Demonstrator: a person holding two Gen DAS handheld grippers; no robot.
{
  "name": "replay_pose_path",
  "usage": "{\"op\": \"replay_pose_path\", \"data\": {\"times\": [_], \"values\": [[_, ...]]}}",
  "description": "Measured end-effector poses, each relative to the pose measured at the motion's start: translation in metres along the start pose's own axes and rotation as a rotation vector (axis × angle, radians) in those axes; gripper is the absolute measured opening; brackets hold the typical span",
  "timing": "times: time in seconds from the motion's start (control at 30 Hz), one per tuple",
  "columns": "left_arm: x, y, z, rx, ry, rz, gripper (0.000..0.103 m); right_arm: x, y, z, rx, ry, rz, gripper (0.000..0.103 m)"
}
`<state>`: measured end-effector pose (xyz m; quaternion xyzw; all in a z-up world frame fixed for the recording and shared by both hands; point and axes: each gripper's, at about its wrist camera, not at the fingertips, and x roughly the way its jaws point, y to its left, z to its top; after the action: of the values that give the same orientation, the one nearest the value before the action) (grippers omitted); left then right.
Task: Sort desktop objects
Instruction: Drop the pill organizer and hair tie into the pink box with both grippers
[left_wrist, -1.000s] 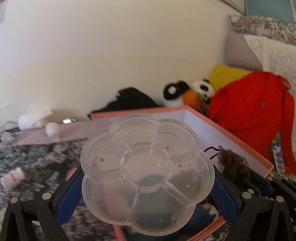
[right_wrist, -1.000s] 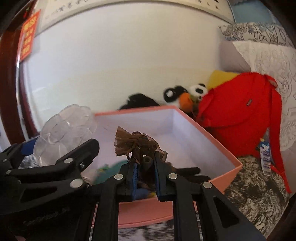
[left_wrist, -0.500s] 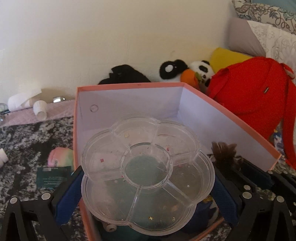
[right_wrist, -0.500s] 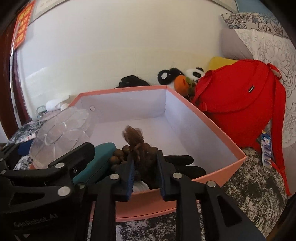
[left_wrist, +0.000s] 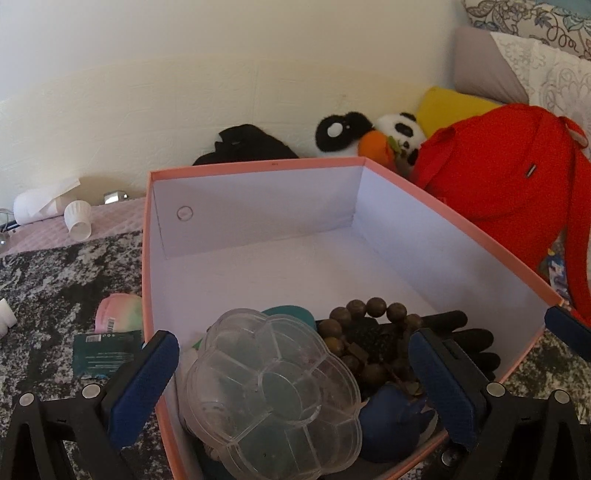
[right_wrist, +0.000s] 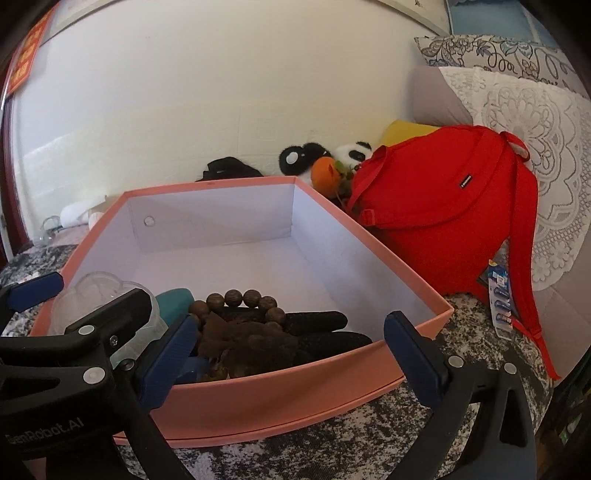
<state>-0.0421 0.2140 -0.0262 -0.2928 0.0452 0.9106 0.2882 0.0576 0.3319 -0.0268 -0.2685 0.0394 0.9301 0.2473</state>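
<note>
Released since earlier: clear flower tray (left_wrist: 273, 391) and bead bracelet (right_wrist: 236, 314), both resting inside pink box (left_wrist: 461, 229), lower frame; left gripper (left_wrist: 295, 384) and right gripper (right_wrist: 291, 358) jaws wide, empty.

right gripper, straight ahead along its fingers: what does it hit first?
Probably the pink cardboard box: its near wall crosses between the open right gripper fingers. Just beyond lie the brown wooden bead bracelet and black glove. Depth is uncertain in the fisheye.
</note>
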Motion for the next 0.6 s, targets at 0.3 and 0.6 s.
{"op": "replay_pose_path", "data": {"times": [0.3, 0.6], "values": [[-0.006, 0.005, 0.0, -0.005, -0.004, -0.003, 0.103, -0.001, -0.001, -0.001, 0.011, 0.002, 0.007, 0.103], [-0.022, 0.032, 0.013, -0.123, -0.065, 0.015, 0.103, -0.013, -0.019, 0.004, 0.129, -0.051, 0.103, 0.102]]}}
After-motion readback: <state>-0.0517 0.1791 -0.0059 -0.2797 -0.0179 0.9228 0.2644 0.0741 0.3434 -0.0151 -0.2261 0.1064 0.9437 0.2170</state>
